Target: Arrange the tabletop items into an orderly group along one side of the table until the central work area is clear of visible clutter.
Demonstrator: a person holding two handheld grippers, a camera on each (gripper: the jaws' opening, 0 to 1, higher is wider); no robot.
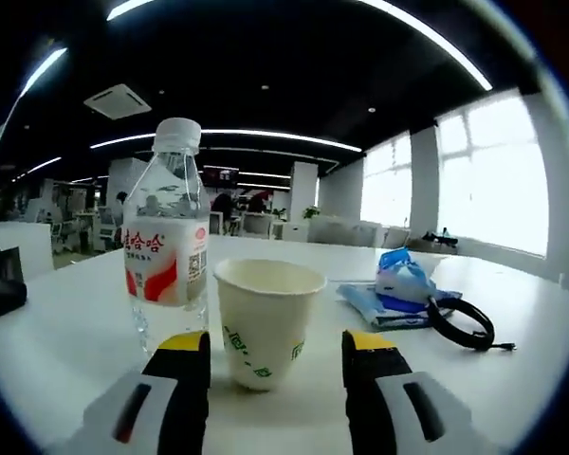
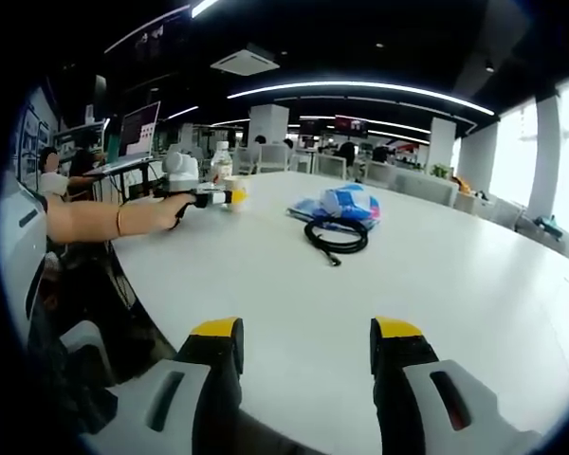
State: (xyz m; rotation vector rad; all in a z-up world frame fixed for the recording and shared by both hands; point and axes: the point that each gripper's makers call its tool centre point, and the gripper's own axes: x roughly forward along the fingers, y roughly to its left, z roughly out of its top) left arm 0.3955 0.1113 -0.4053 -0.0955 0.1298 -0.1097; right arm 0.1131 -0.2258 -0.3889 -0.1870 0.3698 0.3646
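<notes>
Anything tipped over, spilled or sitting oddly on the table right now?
Nothing stands out. The water bottle and paper cup stand upright with no spill on the table. The blue packet and the coiled black cable lie loose toward the middle, not yet grouped.

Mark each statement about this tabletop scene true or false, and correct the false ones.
1. The paper cup stands upright between the open jaws of the left gripper. True.
2. The water bottle has no cap. False: a white cap is on it.
3. The black cable lies coiled beside the blue packets. True.
4. The right gripper is shut on the cable. False: it is open, with bare white table ahead of it.
</notes>
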